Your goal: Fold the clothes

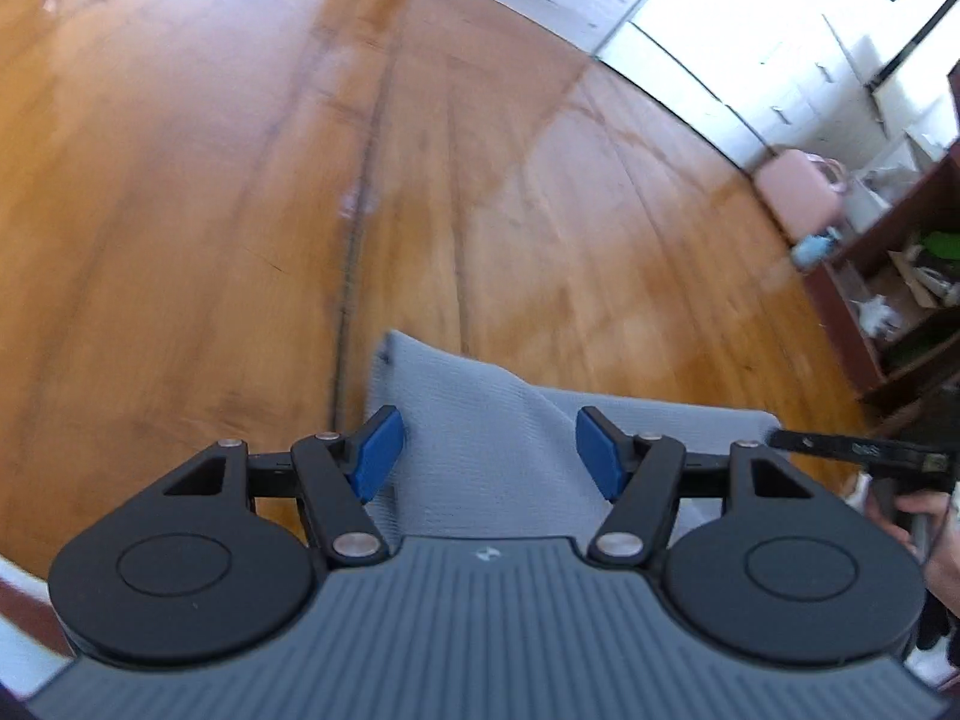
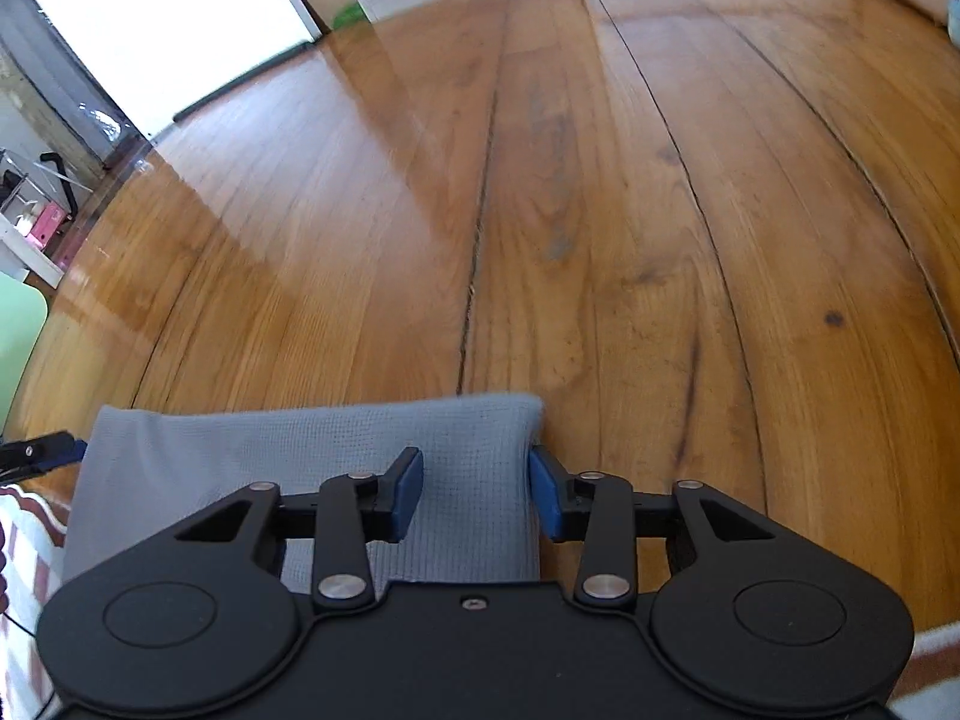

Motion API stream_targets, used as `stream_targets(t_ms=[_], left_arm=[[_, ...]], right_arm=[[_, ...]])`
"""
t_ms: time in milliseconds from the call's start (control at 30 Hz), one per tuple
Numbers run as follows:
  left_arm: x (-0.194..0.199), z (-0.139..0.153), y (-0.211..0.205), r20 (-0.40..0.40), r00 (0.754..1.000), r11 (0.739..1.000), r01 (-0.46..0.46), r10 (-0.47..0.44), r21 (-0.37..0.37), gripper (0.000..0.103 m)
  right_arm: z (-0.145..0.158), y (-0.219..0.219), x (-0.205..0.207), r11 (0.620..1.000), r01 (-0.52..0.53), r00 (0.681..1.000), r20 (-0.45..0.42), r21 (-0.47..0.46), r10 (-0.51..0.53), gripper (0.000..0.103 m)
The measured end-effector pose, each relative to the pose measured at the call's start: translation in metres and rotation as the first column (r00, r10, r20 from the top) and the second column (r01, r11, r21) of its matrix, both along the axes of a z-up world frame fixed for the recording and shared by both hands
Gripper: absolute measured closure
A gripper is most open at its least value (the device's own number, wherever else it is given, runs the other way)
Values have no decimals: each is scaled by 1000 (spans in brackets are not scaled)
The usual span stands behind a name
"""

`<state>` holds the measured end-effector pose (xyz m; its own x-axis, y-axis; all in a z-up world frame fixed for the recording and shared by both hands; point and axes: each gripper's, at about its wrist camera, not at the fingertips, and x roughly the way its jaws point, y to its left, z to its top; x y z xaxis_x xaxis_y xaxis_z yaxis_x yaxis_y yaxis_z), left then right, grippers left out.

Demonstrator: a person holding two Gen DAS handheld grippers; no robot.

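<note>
A grey knitted cloth (image 1: 480, 420) lies folded on a wooden surface (image 1: 240, 210), close under both grippers. My left gripper (image 1: 489, 453) stands open over the cloth's left part, its blue pads (image 1: 378, 450) wide apart with the fabric between them. In the right wrist view the cloth (image 2: 270, 450) ends in a folded right corner. My right gripper (image 2: 477, 495) straddles that corner; its jaws stand narrower and its right pad (image 2: 546, 498) sits at the cloth's edge, with no clear pinch. The right gripper (image 1: 840, 450) and a hand (image 1: 924, 516) show at the left wrist view's right edge.
The wooden boards (image 2: 600, 210) stretch far ahead of the cloth. A dark shelf (image 1: 900, 300) with clutter and a pink bag (image 1: 798, 192) stand at the right. A green seat (image 2: 18, 336) sits at the left, and a brown-and-white checked fabric (image 2: 30, 552) lies near the cloth.
</note>
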<state>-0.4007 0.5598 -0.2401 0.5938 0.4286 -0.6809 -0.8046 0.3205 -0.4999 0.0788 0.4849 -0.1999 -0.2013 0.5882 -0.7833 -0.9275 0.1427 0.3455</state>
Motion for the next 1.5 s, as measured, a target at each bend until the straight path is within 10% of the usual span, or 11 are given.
stream_targets(t_ms=[33, 100, 300, 400, 500, 800, 1000, 1067, 1133, 1233, 1500], left_arm=[[4, -4, 0, -31, 1000, 1000, 5, -5, 10, 71], [16, -8, -3, -146, 989, 999, 15, -10, 31, 99], [29, -7, -18, -365, 931, 988, 38, 19, 148, 99], [11, -10, -11, -246, 968, 995, -22, 46, 100, 94], [-5, -15, -2, -118, 991, 997, -61, 67, 56, 67], [-6, -27, 21, 70, 997, 997, 24, -19, -70, 25], [20, -25, 16, 6, 997, 997, 71, -71, 2, 17], [28, -24, 16, 10, 996, 996, 91, -92, 22, 25], [36, -23, 15, 21, 991, 991, 129, -129, 24, 62], [51, -16, 13, 77, 974, 976, 217, -215, -23, 77], [60, 27, -6, -15, 981, 980, 192, -191, 51, 92]], right_arm=[[1, 2, -4, 1000, -7, 1000, 29, 21, 6, 98], [5, -1, -7, 996, 8, 997, 82, 89, -15, 98], [-4, -1, 7, 985, 140, 987, 62, 99, -146, 99], [-7, 5, 6, 994, 104, 990, 90, 27, -106, 87], [-1, 3, 22, 984, 175, 985, 0, 35, -175, 51], [-16, 27, 32, 997, 41, 998, -41, -63, -44, 50], [-21, 31, 10, 998, -55, 997, 56, 10, 55, 50], [-20, 31, 1, 995, -98, 990, 107, 24, 95, 50], [-16, 31, -9, 988, -148, 976, 167, 34, 141, 79], [-4, 16, -15, 984, -153, 969, 212, 89, 131, 92], [51, -45, -19, 958, -32, 989, 149, 286, -12, 93]])
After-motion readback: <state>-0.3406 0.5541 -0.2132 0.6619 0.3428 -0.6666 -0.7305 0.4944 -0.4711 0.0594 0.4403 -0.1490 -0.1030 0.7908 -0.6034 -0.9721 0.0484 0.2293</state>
